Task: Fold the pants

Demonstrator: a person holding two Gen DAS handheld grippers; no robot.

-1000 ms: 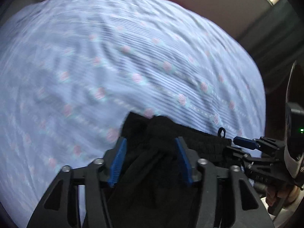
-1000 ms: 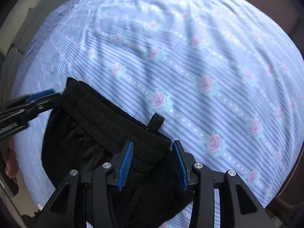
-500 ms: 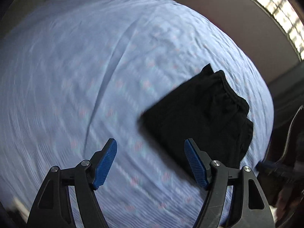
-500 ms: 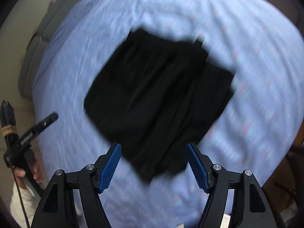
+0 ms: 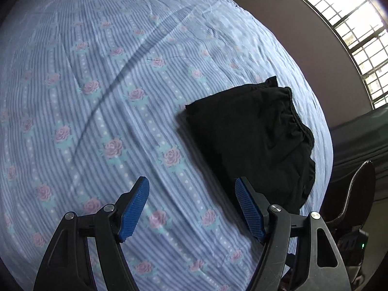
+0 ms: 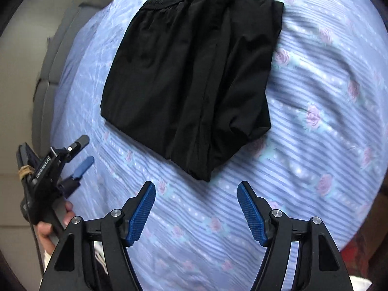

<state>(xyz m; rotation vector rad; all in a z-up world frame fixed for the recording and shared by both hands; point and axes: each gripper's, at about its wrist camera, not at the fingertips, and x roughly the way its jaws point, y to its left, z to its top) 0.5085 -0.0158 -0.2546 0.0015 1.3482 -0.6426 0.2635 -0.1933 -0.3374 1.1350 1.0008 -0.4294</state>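
Note:
The black pants [image 6: 191, 72] lie folded into a compact rectangle on the blue floral bed sheet [image 6: 315, 145], waistband at the far side. They also show at the right of the left wrist view [image 5: 254, 133]. My right gripper [image 6: 196, 189] is open and empty, raised above the sheet just short of the pants' near corner. My left gripper [image 5: 191, 186] is open and empty, above the sheet to the left of the pants. It also shows in the right wrist view [image 6: 82, 152], held by a hand at the left edge of the bed.
The sheet [image 5: 109, 84] has long creases across the middle. A barred window [image 5: 351, 36] and a wall stand beyond the bed. A dark chair back [image 5: 359, 189] is at the right bed edge. A grey padded headboard [image 6: 51, 55] lies left.
Both grippers let go of the pants, opened wide and pulled back and up. The pants now lie folded on the sheet.

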